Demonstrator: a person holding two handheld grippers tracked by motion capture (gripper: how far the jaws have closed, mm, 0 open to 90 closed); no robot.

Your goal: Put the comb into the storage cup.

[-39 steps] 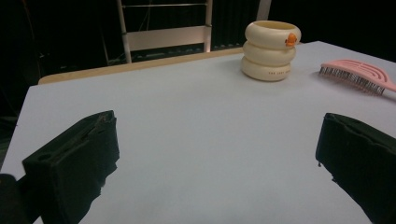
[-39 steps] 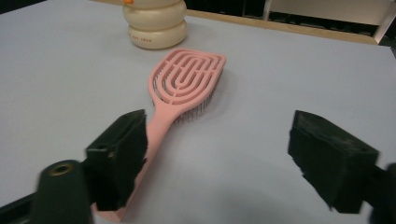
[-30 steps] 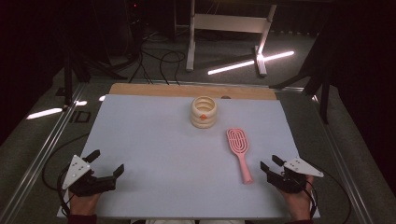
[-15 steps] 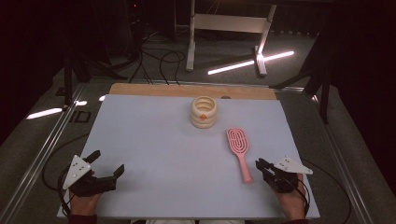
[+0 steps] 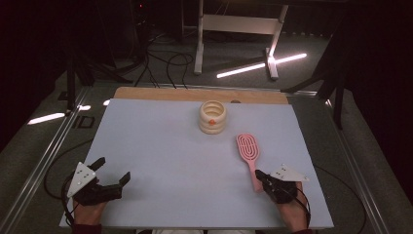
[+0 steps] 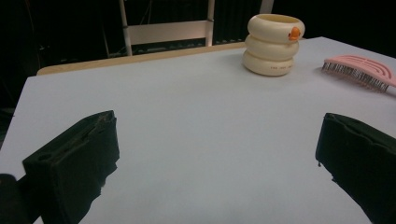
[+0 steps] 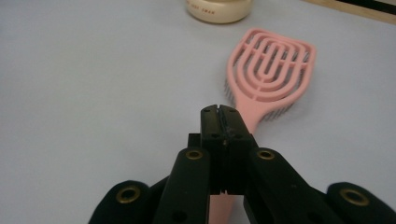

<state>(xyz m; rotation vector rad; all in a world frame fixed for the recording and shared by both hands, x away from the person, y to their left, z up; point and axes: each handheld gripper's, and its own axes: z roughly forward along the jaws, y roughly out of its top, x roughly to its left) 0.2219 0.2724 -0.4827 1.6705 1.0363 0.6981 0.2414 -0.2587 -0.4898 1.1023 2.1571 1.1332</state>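
A pink hairbrush (image 5: 248,148) lies on the pale mat (image 5: 160,146), right of centre, handle toward me. My right gripper (image 5: 258,174) is shut at the handle's near end. In the right gripper view its jaws (image 7: 219,109) press flat on each other, with the hairbrush (image 7: 271,65) handle running beneath them and nothing between the pads. A cream ringed cup (image 5: 213,117) with an orange mark stands upright at the back middle. My left gripper (image 5: 113,169) rests open at the near left, far from both; its own view has the cup (image 6: 273,44) and hairbrush (image 6: 359,70) ahead.
A wooden strip (image 5: 195,94) borders the mat's far edge. Metal rails (image 5: 48,161) run along both sides of the table. Beyond it are a white stand (image 5: 238,24), floor cables and light strips. Bare mat stretches between the two grippers.
My right gripper has slid left toward the brush handle and its jaws went from open to shut. The left gripper, the brush and the cup have stayed put.
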